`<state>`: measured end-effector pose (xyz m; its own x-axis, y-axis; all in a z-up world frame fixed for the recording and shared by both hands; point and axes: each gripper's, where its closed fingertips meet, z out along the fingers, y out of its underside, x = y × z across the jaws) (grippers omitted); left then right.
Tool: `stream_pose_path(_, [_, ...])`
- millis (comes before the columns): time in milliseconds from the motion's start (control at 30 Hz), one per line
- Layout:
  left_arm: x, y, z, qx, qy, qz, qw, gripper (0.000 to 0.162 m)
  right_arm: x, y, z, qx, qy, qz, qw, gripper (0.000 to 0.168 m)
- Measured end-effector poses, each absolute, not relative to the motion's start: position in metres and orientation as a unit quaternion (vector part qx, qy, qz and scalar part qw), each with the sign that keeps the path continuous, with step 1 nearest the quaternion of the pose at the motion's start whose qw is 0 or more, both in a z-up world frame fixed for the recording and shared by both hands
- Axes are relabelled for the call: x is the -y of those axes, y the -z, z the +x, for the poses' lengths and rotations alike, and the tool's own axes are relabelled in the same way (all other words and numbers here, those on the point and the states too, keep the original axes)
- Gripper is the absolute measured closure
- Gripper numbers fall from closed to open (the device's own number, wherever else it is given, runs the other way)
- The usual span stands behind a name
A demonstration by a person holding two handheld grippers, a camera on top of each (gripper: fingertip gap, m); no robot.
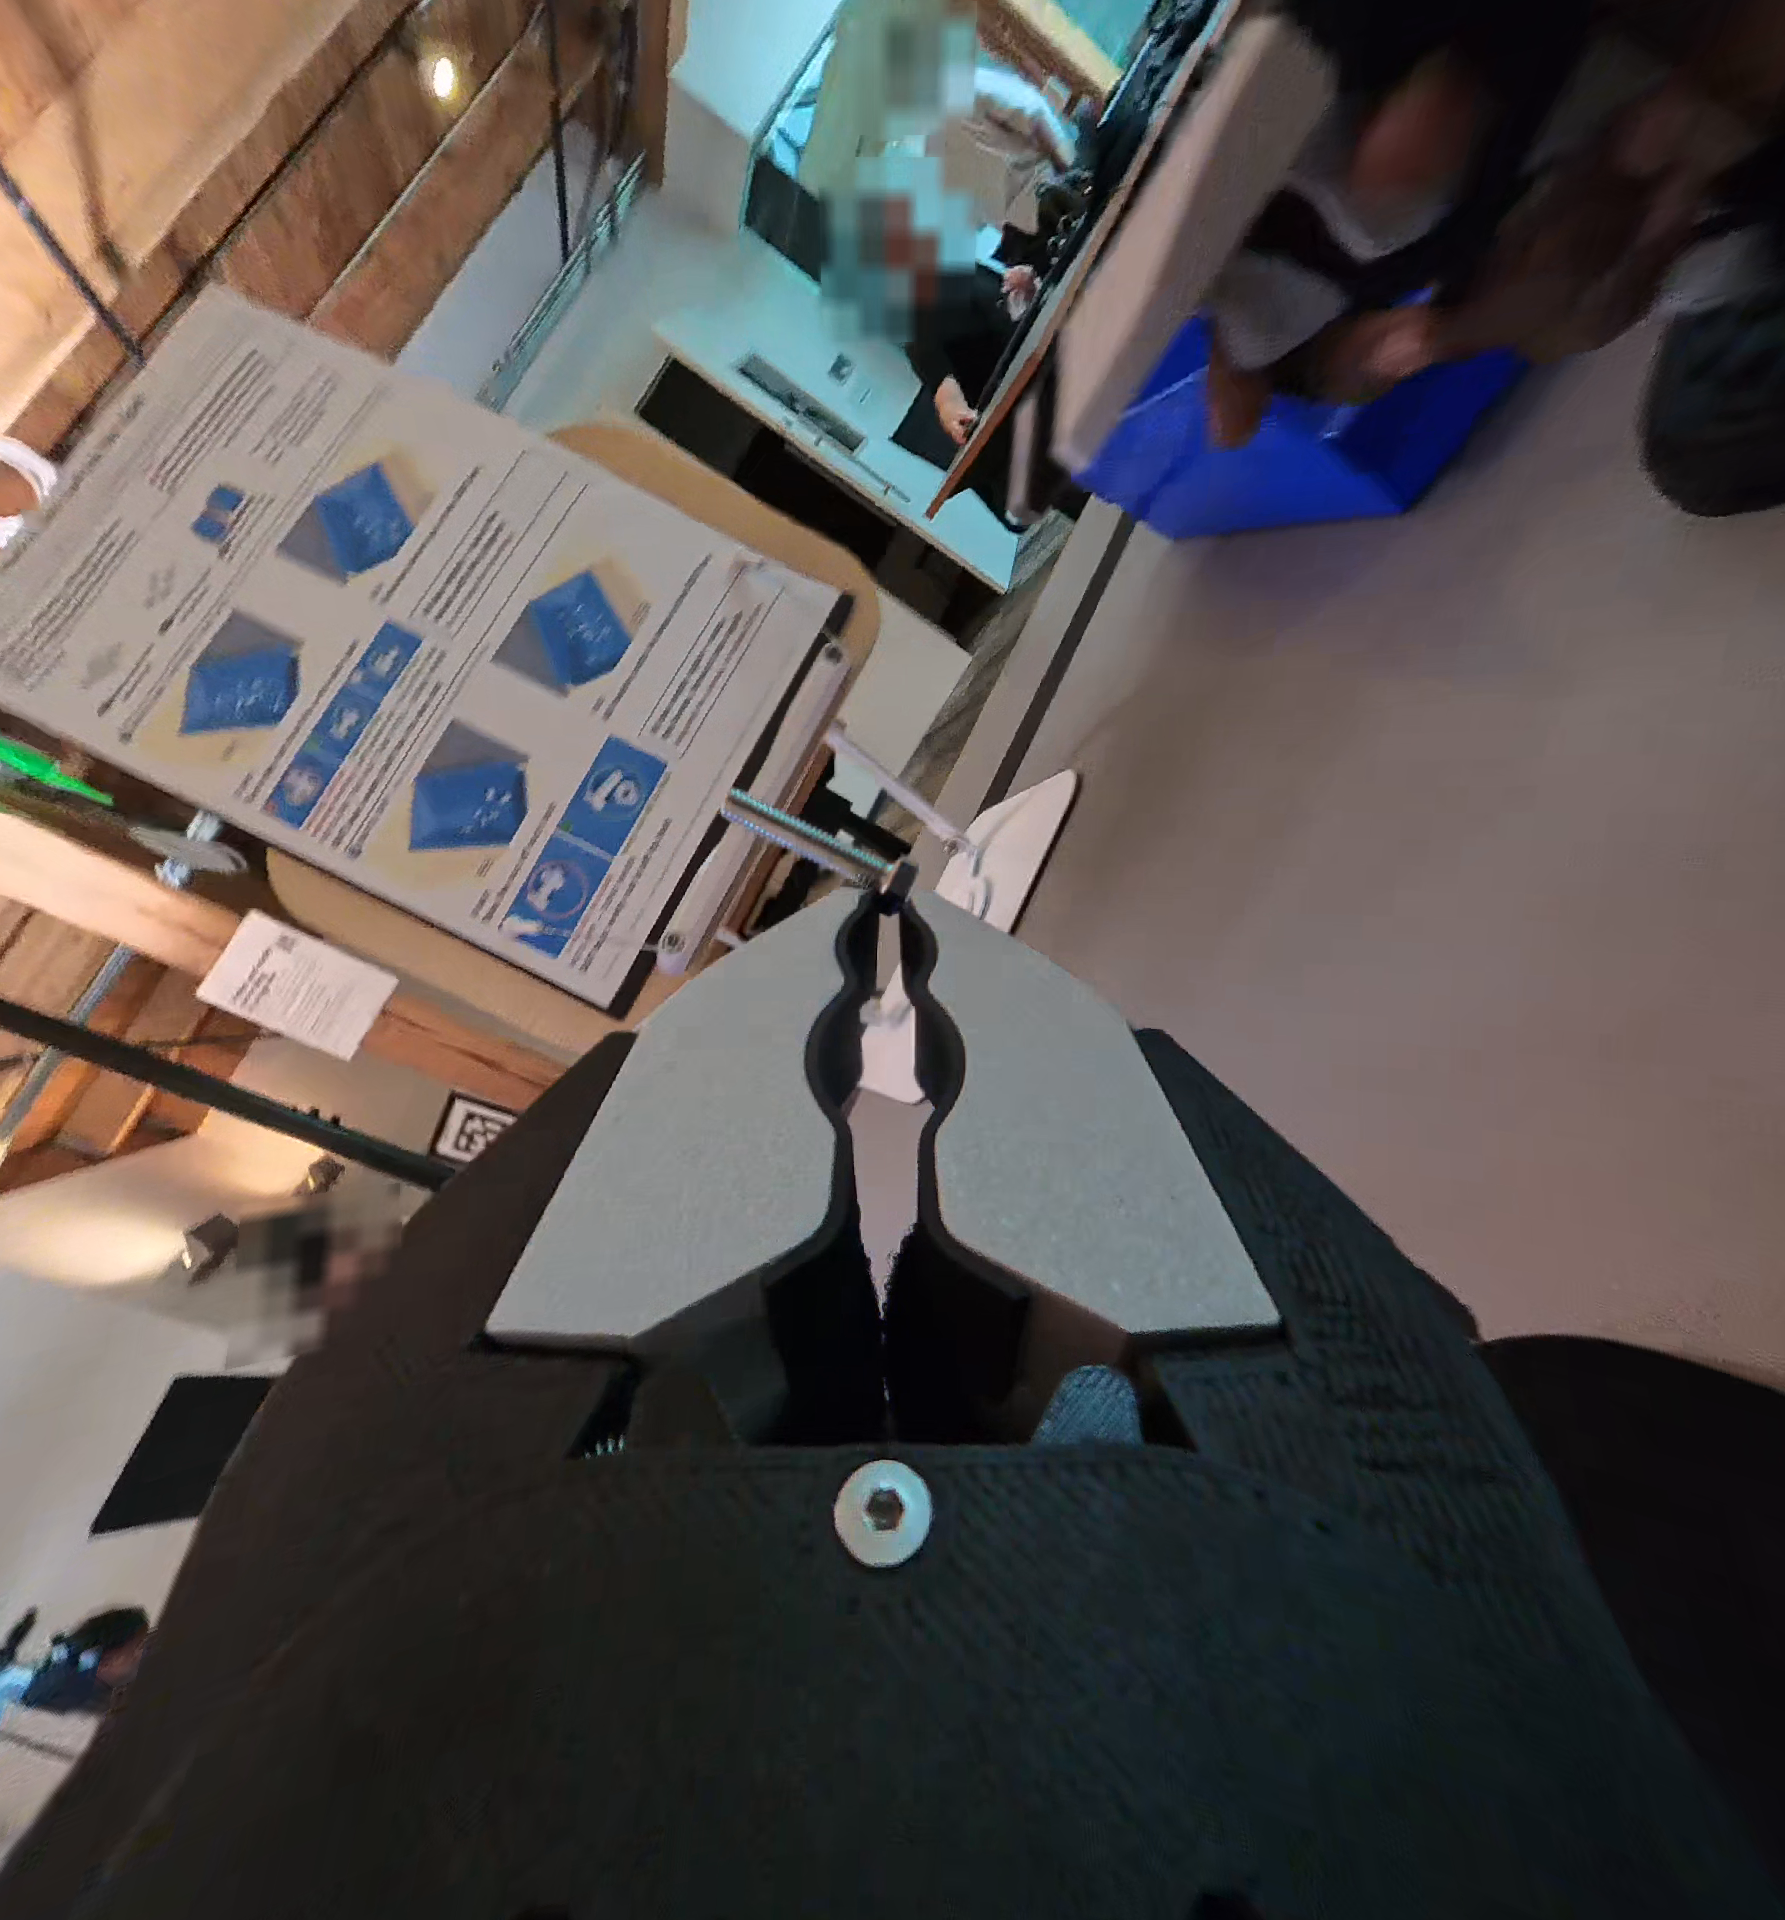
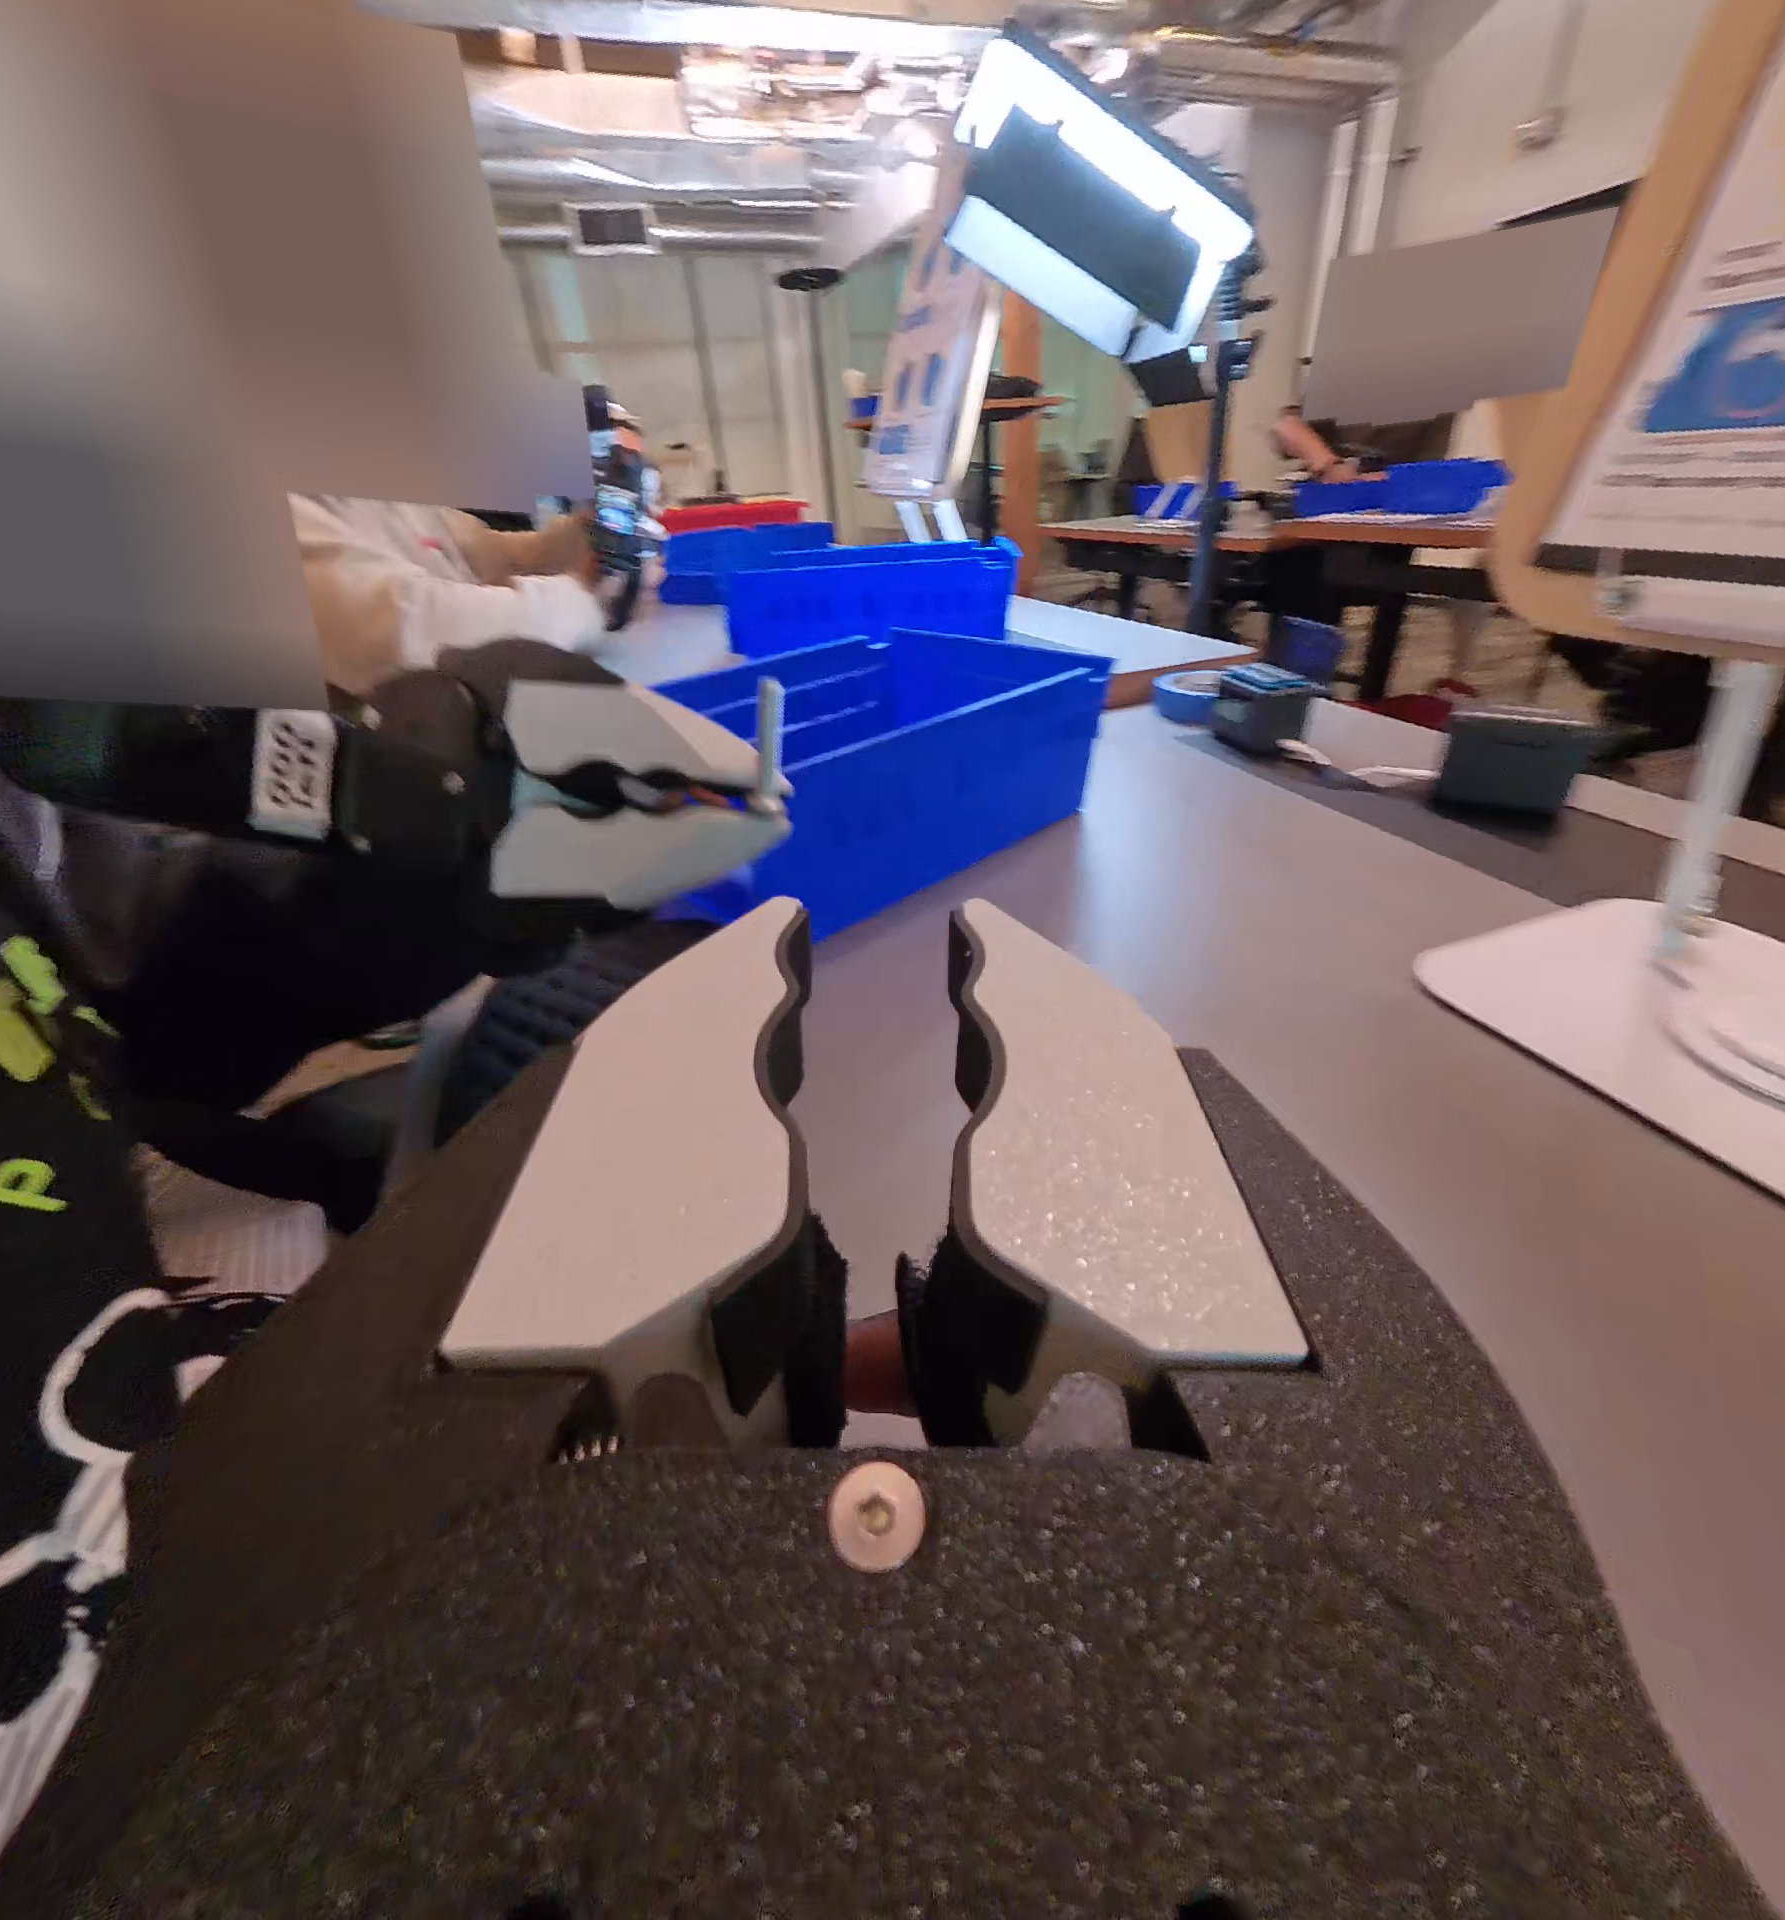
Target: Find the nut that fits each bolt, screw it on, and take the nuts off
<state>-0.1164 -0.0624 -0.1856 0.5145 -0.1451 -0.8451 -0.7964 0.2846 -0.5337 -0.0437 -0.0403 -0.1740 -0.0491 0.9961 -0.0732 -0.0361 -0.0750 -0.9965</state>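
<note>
Grey table [image 2: 1283,935] is seen across both wrist views, tilted hard in the left wrist view. A white-based stand [image 2: 1636,997] carrying an instruction board [image 1: 368,623] is set on the table at the right gripper's right side. Blue bins [image 2: 929,769] are placed farther back on the table, ahead of both grippers; one is seen blurred at upper right in the left wrist view.

Left gripper [image 1: 883,899] is held raised off the table and rolled sideways, its grey fingers drawn nearly together and clamped at the very tips on the head of a bolt [image 1: 810,836]. In the right wrist view the same bolt [image 2: 769,740] is seen standing upright from the tips, its threaded shank pointing up in front of the nearest bin.

Right gripper [image 2: 880,951] is held low over the table, just beside and below the left one, fingers parted with bare tabletop visible between them; nothing is held.

Whether a nut is on the shank cannot be told.
</note>
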Motion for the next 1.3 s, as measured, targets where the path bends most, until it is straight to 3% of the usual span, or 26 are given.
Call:
stream_pose_path(367, [0.068, 0.216, -0.091, -0.487, -0.211, -0.543, 0.651, 0.158, 0.071, 0.188, -0.091, 0.543, -0.563, -0.498, 0.374, 0.147])
stream_pose_path(533, [0.068, 0.224, -0.09, -0.494, -0.2, -0.553, 0.641, 0.157, 0.072, 0.194, -0.095, 0.552, -0.556, -0.498, 0.372, 0.162])
stream_pose_path(733, [0.069, 0.236, -0.12, -0.381, -0.045, -0.687, 0.617, 0.14, 0.071, 0.219, -0.092, 0.56, -0.513, -0.536, 0.368, 0.163])
stream_pose_path(900, [0.076, 0.219, -0.147, -0.243, 0.093, -0.72, 0.643, 0.138, 0.077, 0.259, -0.097, 0.592, -0.451, -0.572, 0.345, 0.163])
stream_pose_path(1300, [0.078, 0.217, -0.165, -0.178, 0.124, -0.718, 0.661, 0.138, 0.073, 0.288, -0.095, 0.609, -0.398, -0.59, 0.35, 0.162])
